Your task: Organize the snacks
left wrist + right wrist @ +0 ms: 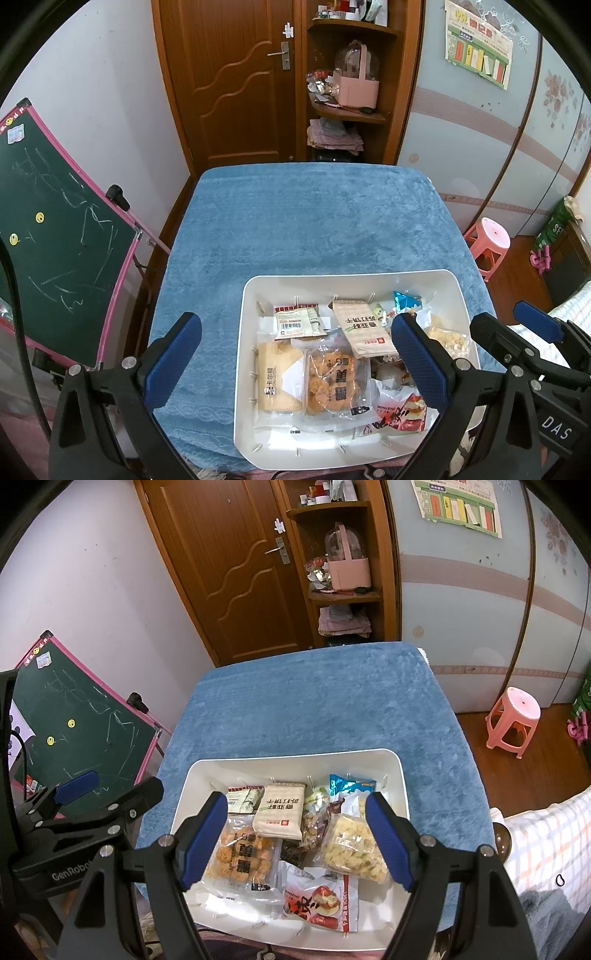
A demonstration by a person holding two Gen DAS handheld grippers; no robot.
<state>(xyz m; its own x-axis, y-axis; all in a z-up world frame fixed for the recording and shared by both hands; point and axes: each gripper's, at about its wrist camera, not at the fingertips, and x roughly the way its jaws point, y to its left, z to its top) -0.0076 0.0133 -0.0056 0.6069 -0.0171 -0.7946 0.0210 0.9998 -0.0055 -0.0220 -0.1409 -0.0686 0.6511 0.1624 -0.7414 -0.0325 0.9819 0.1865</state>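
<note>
Right tongs (pixel 297 843) gape; only left view shows cake packet (pixel 279 376).

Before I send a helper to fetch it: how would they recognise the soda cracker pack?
On the blue towel-covered table sits a white plastic bin of snacks. Toward its far middle lies the beige paper soda cracker pack: matte, opaque, with dark lettering and a small red logo, unlike the clear or glossy wrappers around it.

White tray (pixel 466 295) on blue-toweled table (pixel 306 221)
</note>
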